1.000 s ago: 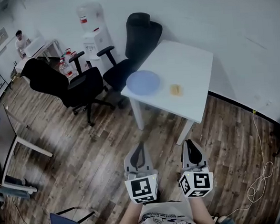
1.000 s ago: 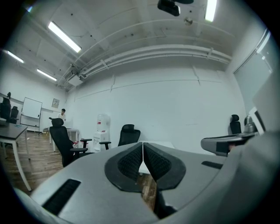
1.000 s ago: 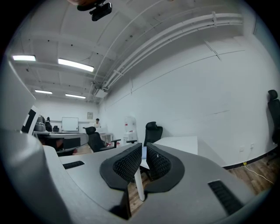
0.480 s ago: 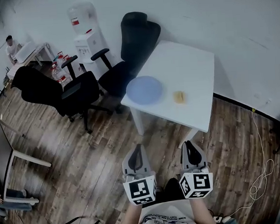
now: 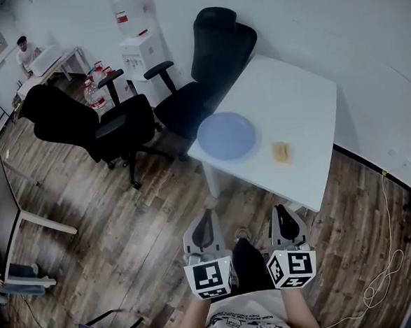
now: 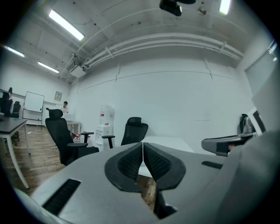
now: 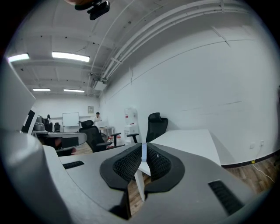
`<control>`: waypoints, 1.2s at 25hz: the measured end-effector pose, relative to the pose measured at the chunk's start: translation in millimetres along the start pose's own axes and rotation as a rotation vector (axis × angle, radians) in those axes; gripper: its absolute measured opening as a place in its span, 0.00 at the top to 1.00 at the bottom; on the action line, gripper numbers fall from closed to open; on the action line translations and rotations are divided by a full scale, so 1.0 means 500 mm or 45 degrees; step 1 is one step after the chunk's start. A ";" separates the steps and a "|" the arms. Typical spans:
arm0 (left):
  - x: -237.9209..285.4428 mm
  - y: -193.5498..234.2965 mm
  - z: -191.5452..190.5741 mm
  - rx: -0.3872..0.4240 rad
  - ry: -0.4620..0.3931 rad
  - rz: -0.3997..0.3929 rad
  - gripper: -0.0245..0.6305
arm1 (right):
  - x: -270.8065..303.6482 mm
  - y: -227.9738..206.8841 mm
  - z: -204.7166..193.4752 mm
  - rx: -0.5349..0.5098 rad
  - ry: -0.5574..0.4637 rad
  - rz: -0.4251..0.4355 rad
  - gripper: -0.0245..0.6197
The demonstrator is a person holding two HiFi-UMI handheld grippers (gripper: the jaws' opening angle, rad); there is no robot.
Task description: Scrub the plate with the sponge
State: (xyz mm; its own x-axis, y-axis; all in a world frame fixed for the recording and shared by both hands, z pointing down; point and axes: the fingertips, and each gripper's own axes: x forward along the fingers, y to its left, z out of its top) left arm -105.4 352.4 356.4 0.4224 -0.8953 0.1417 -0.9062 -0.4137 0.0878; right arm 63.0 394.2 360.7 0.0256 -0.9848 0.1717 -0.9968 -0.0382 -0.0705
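A round blue plate [image 5: 226, 135] lies near the front left corner of the white table [image 5: 299, 97]. To its right on the tabletop rests a small yellow sponge [image 5: 282, 151]. My left gripper [image 5: 204, 228] and right gripper [image 5: 285, 222] are held side by side close to my body, over the wood floor, short of the table. Both point toward the table and both are shut with nothing in them. In the left gripper view the left gripper [image 6: 143, 145] has its jaws pressed together, with the table [image 6: 168, 141] beyond. In the right gripper view the right gripper [image 7: 143, 148] leaves only a hairline slit.
Two black office chairs [image 5: 209, 61] [image 5: 94, 125] stand left of the table, with a water dispenser [image 5: 137, 38] behind them by the wall. A person [image 5: 26, 52] sits at a far desk. Another desk [image 5: 15, 208] is at left. A cable [image 5: 382, 266] lies on the floor at right.
The table, plate and sponge have come nearer and lower in the head view as I walk toward them. Both grippers stay shut and side by side.
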 end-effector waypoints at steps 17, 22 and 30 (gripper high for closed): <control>0.409 0.017 0.070 0.026 0.008 0.024 0.94 | 0.390 -0.185 0.091 -0.007 -0.018 -0.022 0.92; 0.510 0.005 0.075 0.020 0.029 0.019 0.94 | 0.479 -0.244 0.104 0.008 -0.013 -0.046 0.92; 0.599 -0.006 0.060 0.003 0.096 0.018 0.94 | 0.546 -0.307 0.079 0.033 0.072 -0.087 0.92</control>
State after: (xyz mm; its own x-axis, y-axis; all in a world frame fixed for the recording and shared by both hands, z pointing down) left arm 23.3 80.4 368.8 0.4097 -0.8862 0.2165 -0.9121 -0.4015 0.0827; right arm 225.8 124.6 379.4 0.0884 -0.9686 0.2324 -0.9905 -0.1102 -0.0824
